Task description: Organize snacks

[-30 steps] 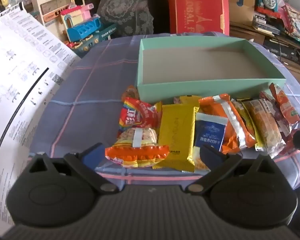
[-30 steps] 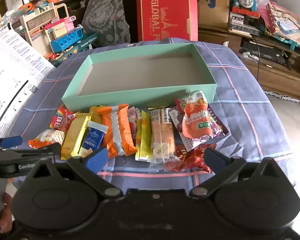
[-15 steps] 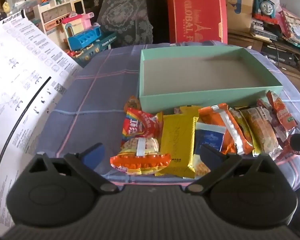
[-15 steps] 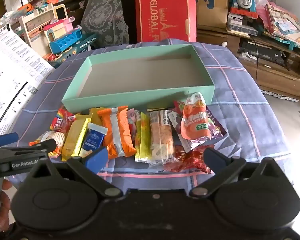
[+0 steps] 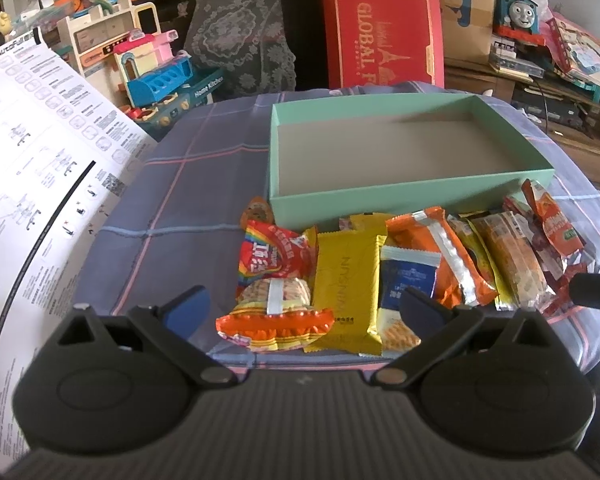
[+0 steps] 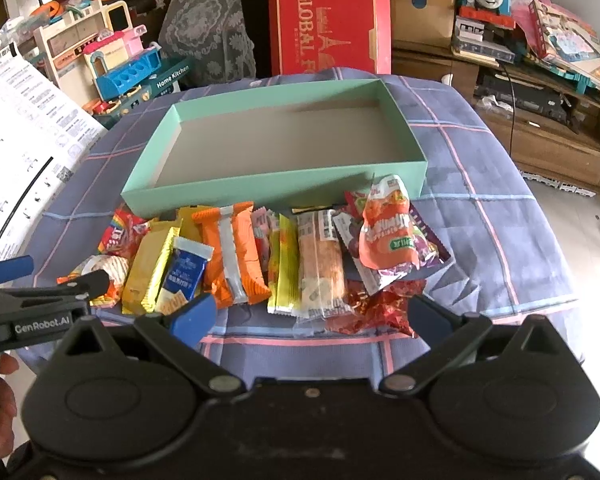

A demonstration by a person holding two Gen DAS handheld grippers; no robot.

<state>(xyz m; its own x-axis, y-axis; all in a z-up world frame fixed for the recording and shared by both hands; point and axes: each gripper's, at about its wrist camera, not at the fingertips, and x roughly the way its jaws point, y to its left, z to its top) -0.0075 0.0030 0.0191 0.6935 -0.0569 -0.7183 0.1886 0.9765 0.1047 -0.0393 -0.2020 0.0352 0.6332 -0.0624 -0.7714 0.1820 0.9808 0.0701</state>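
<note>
Vs the earlier frames: the left wrist view is sitting a bit farther back and higher, the whole snack row showing lower in frame; snacks and box are lying where they were. In the right wrist view almost nothing is changing, only the left gripper at the left edge sitting slightly higher.

Left gripper [image 5: 304, 306] is hovering low over the near table edge, spread wide, grasping nothing, its blue pads either side of the orange-ended cracker bag [image 5: 275, 318] and the yellow packet [image 5: 346, 288], not touching them. Seen from the right wrist view, the left gripper [image 6: 8, 280] is reaching in from the left with its tips beside the cracker bag [image 6: 100, 270].

Right gripper [image 6: 306, 316] is also released, wide open and empty, hanging above the near ends of the snacks: blue-and-white packet [image 6: 184, 276], orange wafer pack [image 6: 232, 256], clear-wrapped bar [image 6: 320, 260], red foil wrapper [image 6: 380, 308].

Snacks are lying in a row on the table [image 6: 500, 216], on its plaid cloth, just in front of the mint-green box [image 6: 276, 196]. A puffed orange pouch [image 6: 388, 232] is resting on top of the right end of the row. Rainbow packet [image 5: 274, 256] is sitting at the left end.

Behind the table a red carton [image 6: 328, 28] is standing upright.
</note>
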